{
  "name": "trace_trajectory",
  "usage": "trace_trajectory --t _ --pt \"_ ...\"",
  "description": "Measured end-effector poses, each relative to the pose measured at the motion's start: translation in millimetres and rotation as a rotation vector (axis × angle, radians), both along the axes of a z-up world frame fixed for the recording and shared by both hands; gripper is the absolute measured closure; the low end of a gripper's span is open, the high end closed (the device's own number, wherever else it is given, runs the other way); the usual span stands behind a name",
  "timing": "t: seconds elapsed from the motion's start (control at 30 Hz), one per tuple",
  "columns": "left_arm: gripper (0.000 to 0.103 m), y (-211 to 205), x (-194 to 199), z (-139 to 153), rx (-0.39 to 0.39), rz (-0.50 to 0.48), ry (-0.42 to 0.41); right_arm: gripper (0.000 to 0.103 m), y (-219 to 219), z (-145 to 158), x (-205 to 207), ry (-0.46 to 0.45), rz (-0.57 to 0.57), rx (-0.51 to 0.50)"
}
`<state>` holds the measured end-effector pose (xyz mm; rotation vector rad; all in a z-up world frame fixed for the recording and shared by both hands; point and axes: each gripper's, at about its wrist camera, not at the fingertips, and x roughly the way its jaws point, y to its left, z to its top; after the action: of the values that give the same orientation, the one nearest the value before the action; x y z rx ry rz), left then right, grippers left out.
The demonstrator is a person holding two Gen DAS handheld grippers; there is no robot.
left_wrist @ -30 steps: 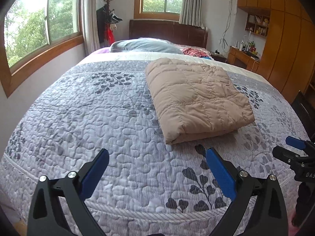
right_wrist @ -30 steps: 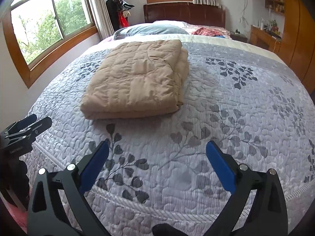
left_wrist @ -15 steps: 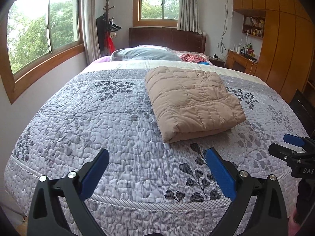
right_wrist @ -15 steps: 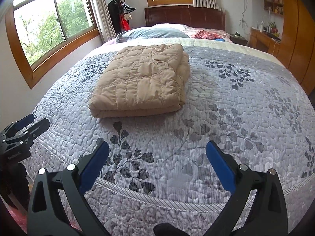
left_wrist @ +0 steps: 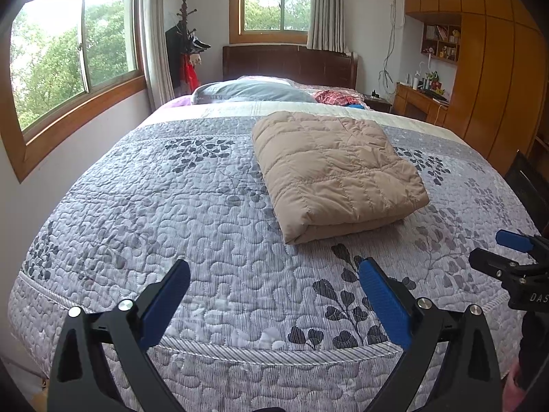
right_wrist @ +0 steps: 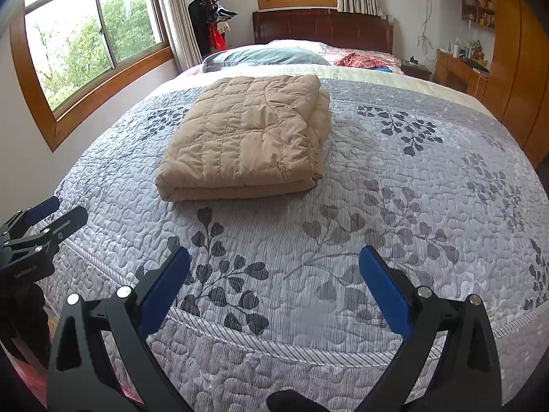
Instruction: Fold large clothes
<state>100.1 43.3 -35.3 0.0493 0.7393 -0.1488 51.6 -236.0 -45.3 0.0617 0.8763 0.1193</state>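
Observation:
A tan quilted down jacket (left_wrist: 336, 171) (right_wrist: 250, 137) lies folded into a thick rectangle on the grey leaf-patterned bedspread (left_wrist: 171, 206) (right_wrist: 411, 189). My left gripper (left_wrist: 274, 285) hangs open over the foot edge of the bed, well short of the jacket, nothing between its blue pads. My right gripper (right_wrist: 274, 274) is open too, empty, at the same edge. Each gripper shows in the other's view: the right gripper (left_wrist: 507, 254) at the far right edge, the left gripper (right_wrist: 37, 223) at the far left edge.
Pillows (left_wrist: 254, 91) and a red garment (left_wrist: 336, 96) lie by the dark headboard (left_wrist: 288, 65). A coat stand (left_wrist: 187, 44) stands at the left wall under windows. A wooden desk (left_wrist: 418, 103) and wardrobe (left_wrist: 497, 68) line the right side.
Both grippers have drawn back from the bed and risen a little; the jacket looks farther away and more of the bed's foot edge shows. The jacket has not moved.

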Motion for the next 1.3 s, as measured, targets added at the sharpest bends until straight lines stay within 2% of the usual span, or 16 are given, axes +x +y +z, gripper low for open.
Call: trace_trajectory --t 1.3 --pt "0.004 -1.2 1.5 -5.2 0.002 -0.031 0.009 0.005 0.0 -6.3 2.7 0.015 0.012 -0.005"
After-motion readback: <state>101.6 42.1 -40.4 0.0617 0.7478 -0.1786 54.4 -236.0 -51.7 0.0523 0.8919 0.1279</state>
